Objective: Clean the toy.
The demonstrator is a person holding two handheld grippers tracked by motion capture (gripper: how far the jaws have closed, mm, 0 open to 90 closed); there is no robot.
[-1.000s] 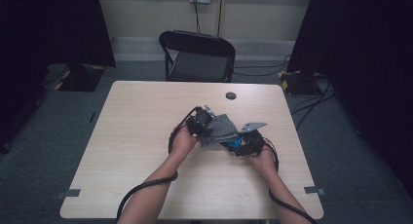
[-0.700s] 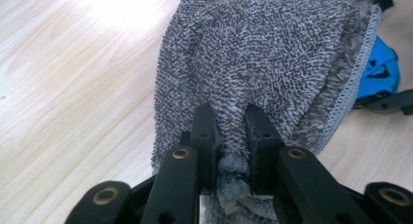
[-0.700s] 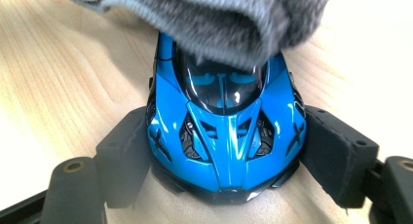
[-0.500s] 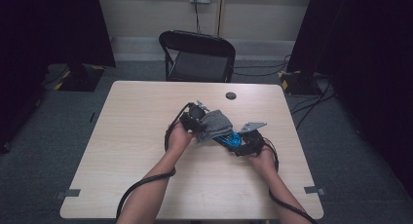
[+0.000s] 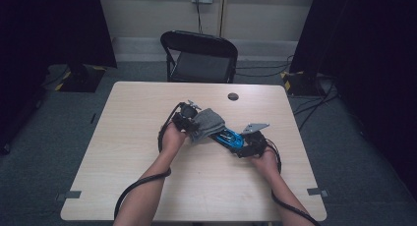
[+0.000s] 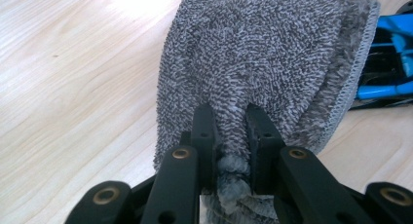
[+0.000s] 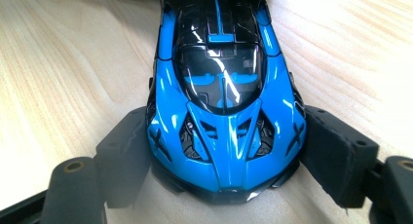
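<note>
- The blue toy car (image 7: 226, 100) sat on the table (image 5: 123, 137) near its middle, and everything below is placed from it.
- The right gripper (image 7: 226, 185) clamped the car across its width at one end, one jaw pressed to each flank, with the car's long axis running straight away from that gripper.
- The grey cloth (image 6: 258, 63) lay over the car's far end, touching it, on the side away from the right gripper.
- The left gripper (image 6: 229, 136) was pinched tight on a fold of that cloth, so it was the hand placed to work the cloth over the car.
- No container was anywhere near the car.
- Likely next: drawing the cloth along the car's length while the right gripper steadied it.
</note>
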